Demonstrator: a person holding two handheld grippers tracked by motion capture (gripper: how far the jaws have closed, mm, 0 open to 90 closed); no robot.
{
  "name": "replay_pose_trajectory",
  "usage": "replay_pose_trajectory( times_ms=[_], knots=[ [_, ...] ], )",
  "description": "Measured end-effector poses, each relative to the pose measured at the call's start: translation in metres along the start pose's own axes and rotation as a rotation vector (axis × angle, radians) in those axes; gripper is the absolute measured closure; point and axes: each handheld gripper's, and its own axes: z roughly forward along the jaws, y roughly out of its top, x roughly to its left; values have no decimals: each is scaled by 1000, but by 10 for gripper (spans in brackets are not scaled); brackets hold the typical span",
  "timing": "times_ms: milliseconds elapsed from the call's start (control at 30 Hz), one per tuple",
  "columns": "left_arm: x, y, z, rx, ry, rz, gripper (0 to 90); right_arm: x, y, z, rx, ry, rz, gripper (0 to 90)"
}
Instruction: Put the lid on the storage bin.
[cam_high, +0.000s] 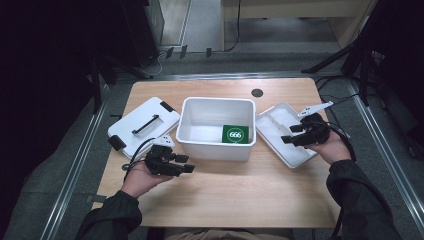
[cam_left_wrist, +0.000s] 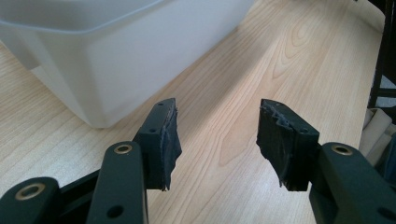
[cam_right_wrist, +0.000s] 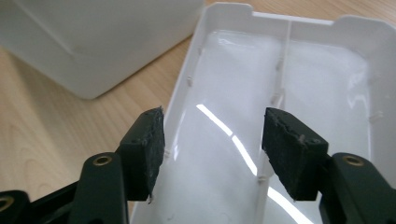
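A white open bin (cam_high: 216, 127) stands mid-table with a green card marked 666 (cam_high: 235, 134) on its floor. Left of its front corner, a hand holds my left gripper (cam_high: 187, 164) just above the wood, jaws pointing right; in the left gripper view the left gripper (cam_left_wrist: 217, 135) is open and empty, with the bin (cam_left_wrist: 116, 56) ahead to the left. My right gripper (cam_high: 289, 134) hovers over a shallow white divided tray (cam_high: 280, 120) right of the bin. In the right gripper view the right gripper (cam_right_wrist: 212, 140) is open above one compartment of the tray (cam_right_wrist: 327, 84), nothing between the pads.
A white lid with a black handle (cam_high: 145, 125) lies left of the bin. A small round dark grommet (cam_high: 257, 93) sits in the tabletop (cam_high: 225, 190) behind the bin. Bare wood stretches along the front half of the table. The bin's outer wall (cam_right_wrist: 102, 42) shows in the right gripper view.
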Motion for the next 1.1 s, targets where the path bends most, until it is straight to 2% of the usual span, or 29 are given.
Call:
replay_pose_trajectory(
  times_ms=[33,233,333,400,533,567,633,733,967,1100],
  knots=[
    [0,0,1,1,-1,0,475,-3,-4,3,-10,-15,25,422],
    [0,0,1,3,-2,0,475,-7,-13,14,-19,-81,73,519],
    [0,0,1,4,-2,3,476,-10,-16,17,-23,-95,95,548],
    [0,-1,0,4,-2,3,476,-14,-20,21,-49,-91,132,601],
    [0,-1,0,5,0,3,476,-14,-21,23,-72,-104,137,628],
    [0,-1,-1,5,-1,3,476,-12,-21,24,-83,-144,137,628],
    [0,-1,-1,5,-2,4,476,-13,-21,25,-93,-153,140,628],
    [0,-1,-1,6,-1,5,477,-14,-21,28,-87,-176,154,628],
    [-1,-1,1,10,-5,9,478,-19,-21,39,-58,-192,180,645],
    [-1,-1,0,11,-6,8,480,-22,-21,47,-46,-197,213,713]
  ],
)
